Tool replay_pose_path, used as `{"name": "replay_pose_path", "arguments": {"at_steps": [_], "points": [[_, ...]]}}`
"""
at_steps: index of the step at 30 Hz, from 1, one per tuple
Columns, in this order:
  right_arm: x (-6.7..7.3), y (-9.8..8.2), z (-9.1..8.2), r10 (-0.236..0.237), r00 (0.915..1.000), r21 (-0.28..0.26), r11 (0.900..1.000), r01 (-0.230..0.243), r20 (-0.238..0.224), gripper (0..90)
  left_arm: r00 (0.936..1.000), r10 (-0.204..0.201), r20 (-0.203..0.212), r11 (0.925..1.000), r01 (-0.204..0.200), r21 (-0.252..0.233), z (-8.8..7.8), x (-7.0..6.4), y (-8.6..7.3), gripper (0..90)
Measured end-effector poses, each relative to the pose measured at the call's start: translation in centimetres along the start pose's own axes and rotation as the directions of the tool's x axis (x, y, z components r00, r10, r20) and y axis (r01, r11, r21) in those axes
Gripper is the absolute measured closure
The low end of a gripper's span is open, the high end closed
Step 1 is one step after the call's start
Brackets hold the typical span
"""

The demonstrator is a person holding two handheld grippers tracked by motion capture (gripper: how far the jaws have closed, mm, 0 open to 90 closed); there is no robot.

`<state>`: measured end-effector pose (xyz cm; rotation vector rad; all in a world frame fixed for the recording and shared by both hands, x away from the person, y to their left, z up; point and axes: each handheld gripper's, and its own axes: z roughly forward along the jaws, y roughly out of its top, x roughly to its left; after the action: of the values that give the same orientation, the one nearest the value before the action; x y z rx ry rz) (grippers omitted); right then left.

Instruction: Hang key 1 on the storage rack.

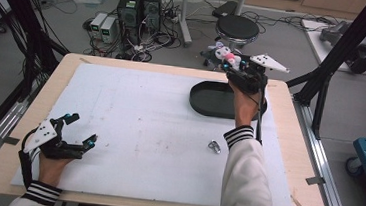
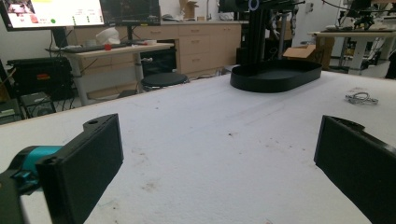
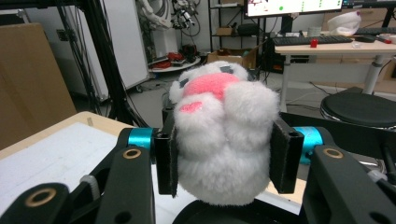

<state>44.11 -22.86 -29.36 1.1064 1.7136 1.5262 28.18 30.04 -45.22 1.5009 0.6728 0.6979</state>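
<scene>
A white plush toy [image 3: 223, 140] with pink patches is squeezed between the two black jaws of my right gripper [image 3: 223, 161]. In the high view that gripper [image 1: 234, 63] hangs over the far rim of the black oval tray [image 1: 206, 101], with the plush toy [image 1: 225, 55] sticking out beyond it. My left gripper [image 1: 79, 130] rests at the table's front left, jaws wide apart with nothing between them. Its own view shows both pads [image 2: 88, 163] over bare white foam, the black tray [image 2: 275, 74] far ahead.
A small metal clip [image 1: 214, 146] lies on the white foam mat [image 1: 134, 124] near the right forearm; the clip [image 2: 362, 98] also shows in the left gripper view. Black frame posts stand at both table sides. A stool [image 1: 236, 28] and computers sit on the floor beyond the far edge.
</scene>
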Motion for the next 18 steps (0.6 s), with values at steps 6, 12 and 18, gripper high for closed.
{"name": "replay_pose_path", "arguments": {"at_steps": [6,12,18], "points": [[0.5,-0.2,0.5,-0.002,1.0000,-0.001,1.000,0.002,-0.009,54.4,1.0000,0.000,0.000,1.0000,0.000,0.000,0.0,0.0,0.0,1.8],[1.1,-0.4,1.2,0.000,0.9998,0.004,1.000,0.000,-0.020,54.3,1.0000,-0.001,-0.001,1.0000,0.001,0.001,0.0,0.0,0.0,1.8],[2.0,-0.1,1.9,-0.013,0.9992,0.011,1.000,0.013,-0.037,54.2,1.0000,-0.005,-0.005,1.0000,0.005,0.001,0.0,0.1,0.0,1.7]]}}
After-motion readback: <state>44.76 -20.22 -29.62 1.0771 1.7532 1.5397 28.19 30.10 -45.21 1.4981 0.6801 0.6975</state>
